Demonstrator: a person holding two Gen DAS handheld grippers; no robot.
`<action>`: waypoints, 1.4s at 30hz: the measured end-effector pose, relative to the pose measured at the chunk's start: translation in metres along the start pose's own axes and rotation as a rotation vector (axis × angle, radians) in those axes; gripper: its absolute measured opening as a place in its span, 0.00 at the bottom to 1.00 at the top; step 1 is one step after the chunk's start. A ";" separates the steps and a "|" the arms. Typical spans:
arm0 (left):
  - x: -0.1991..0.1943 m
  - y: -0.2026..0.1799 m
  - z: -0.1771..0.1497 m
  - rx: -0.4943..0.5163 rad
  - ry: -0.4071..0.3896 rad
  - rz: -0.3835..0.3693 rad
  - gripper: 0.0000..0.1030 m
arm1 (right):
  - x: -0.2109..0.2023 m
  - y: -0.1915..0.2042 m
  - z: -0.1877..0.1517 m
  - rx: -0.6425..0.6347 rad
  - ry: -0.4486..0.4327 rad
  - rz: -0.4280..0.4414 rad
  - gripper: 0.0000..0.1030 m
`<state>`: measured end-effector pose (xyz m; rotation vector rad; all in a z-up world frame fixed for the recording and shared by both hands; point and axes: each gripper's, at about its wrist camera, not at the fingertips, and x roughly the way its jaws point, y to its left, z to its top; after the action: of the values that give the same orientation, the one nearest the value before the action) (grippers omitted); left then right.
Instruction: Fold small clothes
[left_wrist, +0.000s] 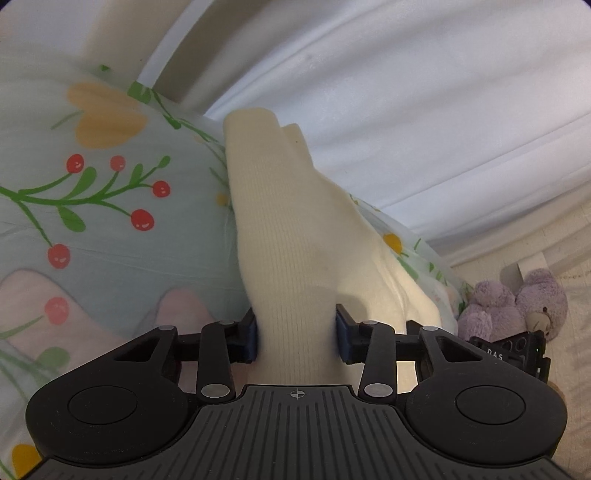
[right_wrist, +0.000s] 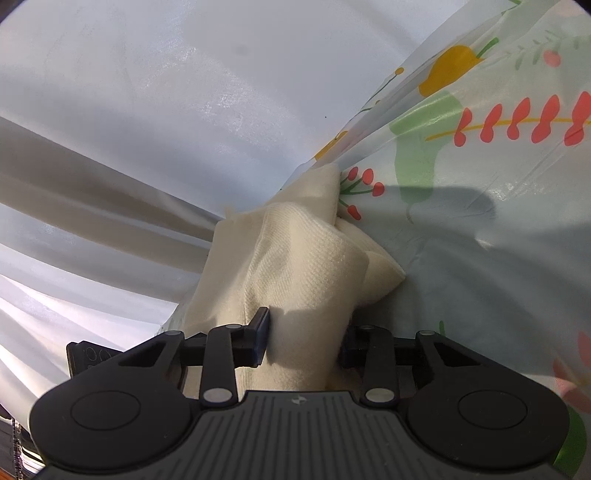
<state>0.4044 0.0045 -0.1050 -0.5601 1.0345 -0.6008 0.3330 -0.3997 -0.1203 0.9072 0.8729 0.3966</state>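
Note:
A cream knit garment (left_wrist: 280, 221) lies on the floral tablecloth (left_wrist: 110, 221) and runs from the far edge back into my left gripper (left_wrist: 295, 336), which is shut on its near end. In the right wrist view the same cream garment (right_wrist: 295, 266) is bunched in folds on the floral cloth (right_wrist: 480, 221). My right gripper (right_wrist: 304, 339) is shut on a thick fold of it. The other gripper's black body shows at the right edge of the left wrist view (left_wrist: 517, 350) and at the left edge of the right wrist view (right_wrist: 92, 356).
A white curtain (left_wrist: 424, 110) hangs just beyond the cloth's far edge and fills the left of the right wrist view (right_wrist: 129, 129). A purple plush bear (left_wrist: 517, 306) sits at the right, beside white furniture.

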 end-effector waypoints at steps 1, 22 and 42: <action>-0.003 -0.004 -0.002 0.009 -0.010 0.007 0.38 | -0.001 0.005 -0.001 -0.014 -0.009 -0.004 0.30; -0.144 0.039 -0.097 -0.149 -0.146 0.262 0.52 | 0.034 0.121 -0.088 -0.323 0.169 -0.089 0.35; -0.122 0.027 -0.064 -0.005 -0.276 0.570 0.68 | 0.017 0.137 -0.088 -0.515 -0.054 -0.435 0.27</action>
<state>0.3053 0.0988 -0.0745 -0.3155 0.8775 -0.0151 0.2799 -0.2642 -0.0448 0.2404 0.8377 0.1994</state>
